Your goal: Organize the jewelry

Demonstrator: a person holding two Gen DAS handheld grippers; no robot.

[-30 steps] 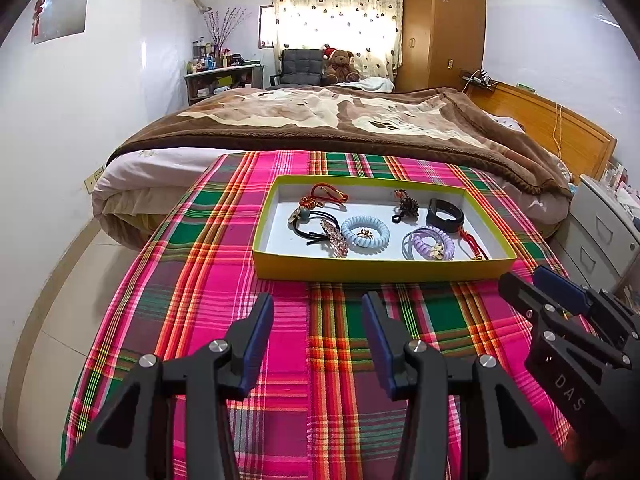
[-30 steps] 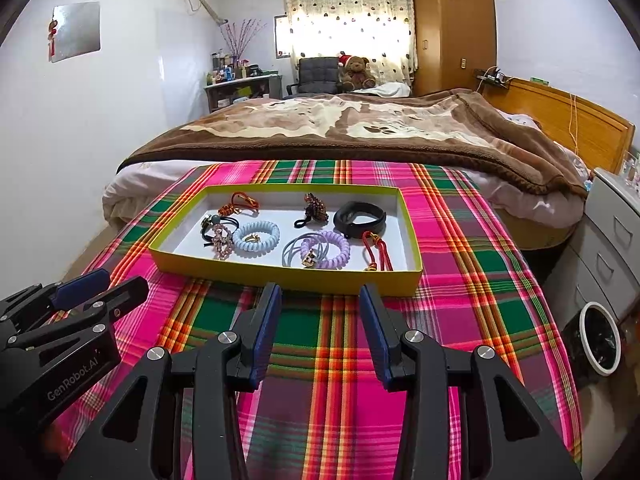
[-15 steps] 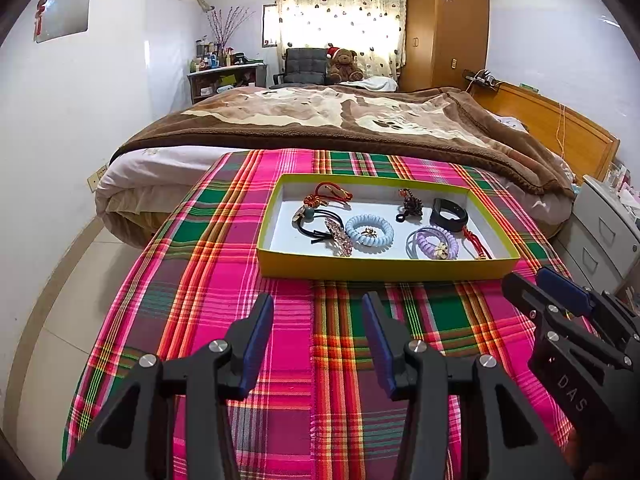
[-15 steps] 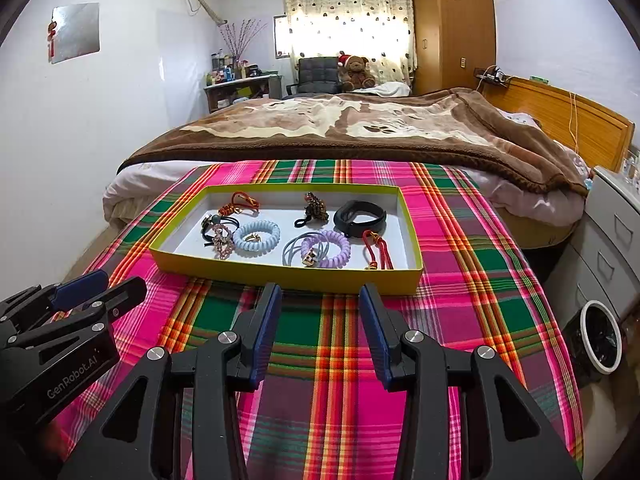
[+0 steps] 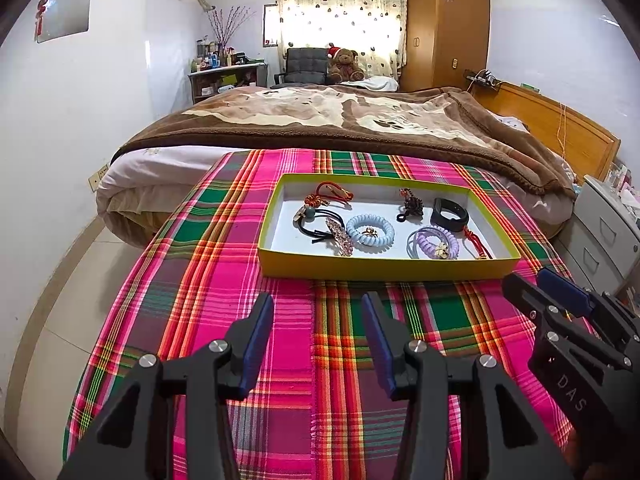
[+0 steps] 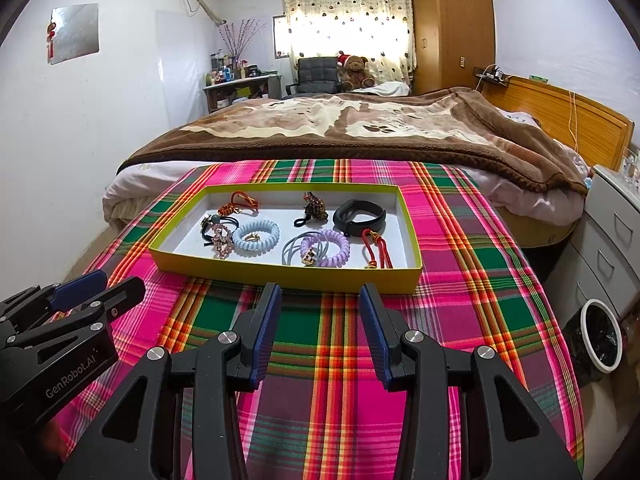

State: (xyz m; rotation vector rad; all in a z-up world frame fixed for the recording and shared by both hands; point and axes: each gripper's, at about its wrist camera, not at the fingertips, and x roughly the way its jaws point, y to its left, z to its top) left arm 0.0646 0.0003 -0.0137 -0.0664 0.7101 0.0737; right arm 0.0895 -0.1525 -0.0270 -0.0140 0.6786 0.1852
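Currently, left gripper (image 5: 318, 340): jaws wide, empty
Right gripper (image 6: 318, 330): jaws wide, empty
Yellow tray (image 6: 280, 276): jewelry inside, mid plaid tablecloth (image 6: 348, 360)

Black gripper (image 5: 318, 338), blue pads (image 5: 256, 340)

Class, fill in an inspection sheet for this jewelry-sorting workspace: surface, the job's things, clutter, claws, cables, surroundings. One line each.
Surface: plaid cloth over the table, smooth, at the foot of a bed.
Job's things: yellow tray holds a blue spiral band, purple spiral band, black wristband, red cord, beaded charm, and black hair ties with ornaments.
Clutter: nothing seen on the cloth outside the tray.
Claws: left claw open, empty; right claw open, empty; both short of the tray.
Cables: a cord hangs over the headboard.
Surroundings: bed with brown blanket, wardrobe, teddy bear, waste bin.
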